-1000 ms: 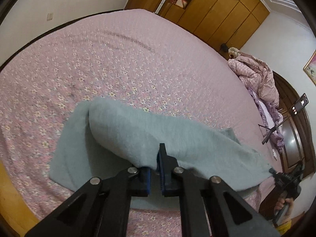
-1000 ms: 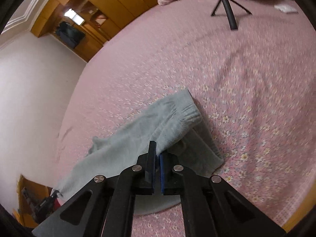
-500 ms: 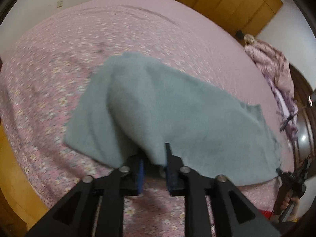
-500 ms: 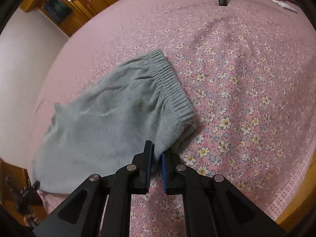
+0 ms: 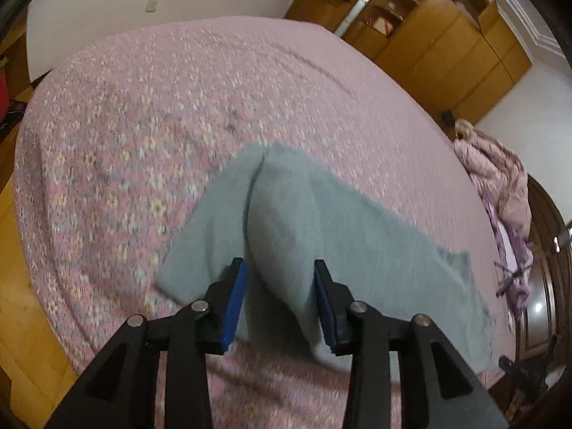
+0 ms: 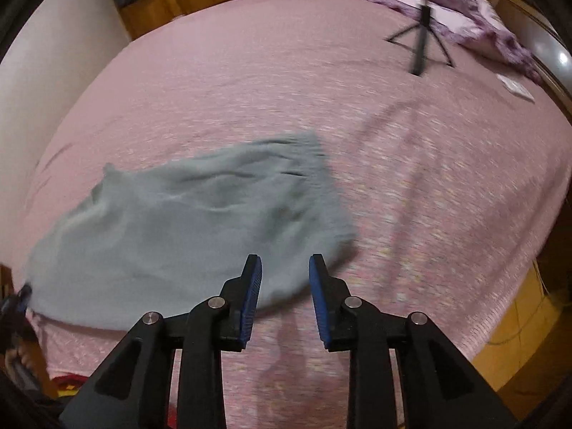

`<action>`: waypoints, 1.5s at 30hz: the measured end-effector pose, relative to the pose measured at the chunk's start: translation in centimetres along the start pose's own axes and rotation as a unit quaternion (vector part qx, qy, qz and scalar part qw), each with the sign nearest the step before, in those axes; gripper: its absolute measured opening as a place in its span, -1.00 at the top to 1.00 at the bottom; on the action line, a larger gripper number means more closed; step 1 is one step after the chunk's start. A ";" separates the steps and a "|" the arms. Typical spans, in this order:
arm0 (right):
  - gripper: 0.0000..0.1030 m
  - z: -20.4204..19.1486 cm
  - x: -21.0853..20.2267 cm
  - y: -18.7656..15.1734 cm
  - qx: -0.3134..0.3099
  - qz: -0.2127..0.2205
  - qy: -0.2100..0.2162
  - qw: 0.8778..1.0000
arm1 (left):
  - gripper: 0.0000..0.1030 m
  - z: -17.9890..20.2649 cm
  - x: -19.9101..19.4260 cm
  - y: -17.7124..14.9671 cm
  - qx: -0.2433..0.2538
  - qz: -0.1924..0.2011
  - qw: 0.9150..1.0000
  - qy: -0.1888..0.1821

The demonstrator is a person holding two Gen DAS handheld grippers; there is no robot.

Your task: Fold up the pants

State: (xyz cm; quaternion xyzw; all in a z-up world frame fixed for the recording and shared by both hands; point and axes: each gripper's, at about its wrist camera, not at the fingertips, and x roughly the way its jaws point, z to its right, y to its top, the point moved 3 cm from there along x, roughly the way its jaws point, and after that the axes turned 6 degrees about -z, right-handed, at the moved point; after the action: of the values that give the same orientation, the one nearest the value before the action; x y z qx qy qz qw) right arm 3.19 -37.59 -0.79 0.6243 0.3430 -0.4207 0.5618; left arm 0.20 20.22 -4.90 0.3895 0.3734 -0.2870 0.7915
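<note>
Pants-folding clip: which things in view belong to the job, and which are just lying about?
Part of the job:
grey pants
left gripper, open
right gripper, open
pink floral bedspread

Lying about:
black tripod
pink quilted jacket
purple bedding
wooden wardrobes

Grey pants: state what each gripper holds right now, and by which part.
Nothing is held. The left gripper and the right gripper are both open, and the grey pants lie folded on the pink floral bedspread.
</note>
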 end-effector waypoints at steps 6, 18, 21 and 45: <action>0.44 -4.8 3.5 -0.9 -0.043 -0.033 0.040 0.998 | 0.64 2.5 1.3 2.3 0.021 0.004 0.999 -0.028; 0.36 -7.1 7.3 -2.7 -0.068 -0.032 0.048 0.996 | 0.36 8.4 1.9 -1.2 0.135 -0.024 0.990 -0.044; 0.35 -7.1 7.4 -2.9 -0.066 -0.025 0.054 0.996 | 0.36 7.4 0.9 -1.1 0.118 -0.007 0.993 -0.021; 0.26 -5.9 6.5 -3.5 -0.061 -0.010 0.080 0.995 | 0.94 9.3 3.1 -2.1 0.142 -0.010 0.990 0.016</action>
State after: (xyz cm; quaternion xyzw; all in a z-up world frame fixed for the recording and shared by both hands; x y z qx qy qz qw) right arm 3.57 -31.59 -8.08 0.6172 0.4182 -0.3530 0.5652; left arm 3.76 10.89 -4.37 0.4983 0.3455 -0.3390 0.7193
